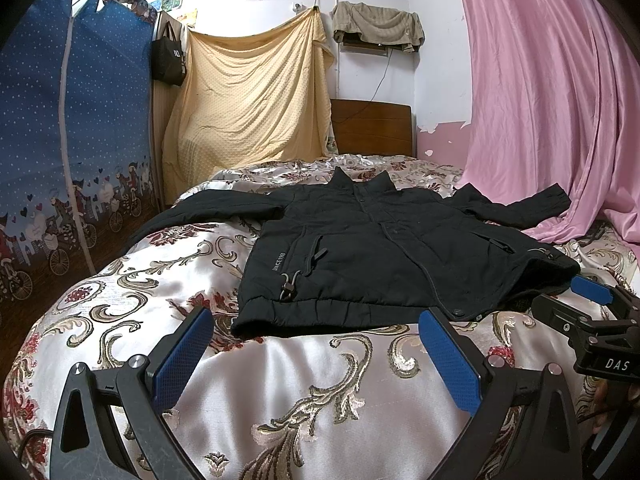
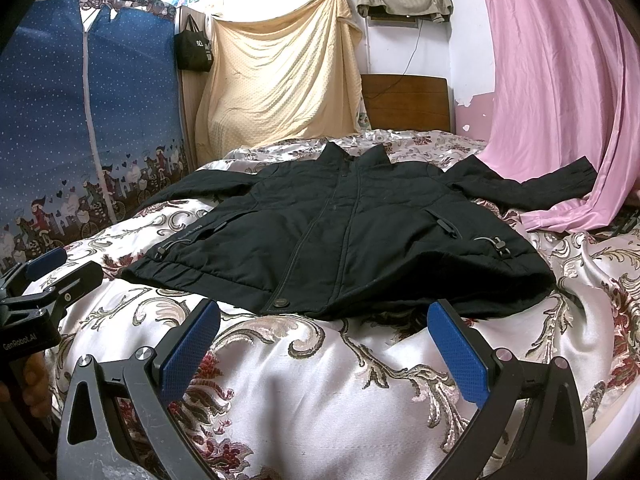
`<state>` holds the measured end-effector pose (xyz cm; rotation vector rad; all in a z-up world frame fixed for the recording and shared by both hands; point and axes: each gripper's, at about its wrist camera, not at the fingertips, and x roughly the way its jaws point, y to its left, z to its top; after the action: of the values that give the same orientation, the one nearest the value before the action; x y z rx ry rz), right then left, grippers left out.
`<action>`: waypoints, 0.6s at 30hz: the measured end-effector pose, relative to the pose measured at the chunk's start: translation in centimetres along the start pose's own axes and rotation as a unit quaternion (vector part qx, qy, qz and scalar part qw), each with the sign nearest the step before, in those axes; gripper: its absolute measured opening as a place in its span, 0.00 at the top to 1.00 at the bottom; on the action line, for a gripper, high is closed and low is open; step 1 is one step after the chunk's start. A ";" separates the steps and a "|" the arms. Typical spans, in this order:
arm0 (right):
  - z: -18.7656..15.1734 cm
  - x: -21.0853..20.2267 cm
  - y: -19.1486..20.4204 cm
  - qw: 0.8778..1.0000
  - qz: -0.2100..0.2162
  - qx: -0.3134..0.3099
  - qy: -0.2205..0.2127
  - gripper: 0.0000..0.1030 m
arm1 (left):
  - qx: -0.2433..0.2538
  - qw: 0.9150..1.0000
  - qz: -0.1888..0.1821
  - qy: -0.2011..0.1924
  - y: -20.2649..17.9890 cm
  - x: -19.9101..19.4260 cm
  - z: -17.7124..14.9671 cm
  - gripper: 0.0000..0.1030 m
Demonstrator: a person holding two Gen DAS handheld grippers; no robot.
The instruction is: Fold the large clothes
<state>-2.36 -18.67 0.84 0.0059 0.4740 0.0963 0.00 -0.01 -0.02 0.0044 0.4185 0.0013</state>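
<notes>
A black zip jacket [image 1: 372, 248] [image 2: 340, 236] lies face up and spread flat on the bed, collar away from me, both sleeves stretched out sideways. My left gripper [image 1: 316, 320] hovers open just short of the jacket's hem, nothing between its blue pads. My right gripper [image 2: 324, 312] is also open, at the hem near the bottom snap button [image 2: 281, 303], holding nothing. In the left wrist view the right gripper [image 1: 576, 300] shows at the right edge by the jacket's right hem corner. In the right wrist view the left gripper [image 2: 52, 264] shows at the far left.
The bed carries a shiny floral bedspread [image 1: 288, 380] [image 2: 320, 392]. A pink curtain [image 1: 552, 100] hangs on the right and drapes onto the bed by the jacket's right sleeve [image 2: 532, 182]. A blue fabric wardrobe [image 1: 72, 128] stands left, a wooden headboard [image 1: 372, 128] behind.
</notes>
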 end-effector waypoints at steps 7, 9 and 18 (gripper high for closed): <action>0.0 0.0 0.0 1.000 0.000 0.000 0.000 0.01 | 0.000 1.000 0.000 0.000 0.0 0.0 0.0 0.00; 0.0 0.0 0.0 1.000 0.000 0.000 0.000 0.01 | 0.000 1.000 0.000 0.000 0.0 0.0 0.0 0.00; -0.1 0.0 -0.1 1.000 0.001 0.000 0.000 0.01 | 0.000 1.000 0.000 0.000 0.0 0.0 0.0 0.00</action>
<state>-2.34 -18.80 0.78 0.0070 0.4741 0.0971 0.00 0.00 -0.02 0.0035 0.4191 0.0015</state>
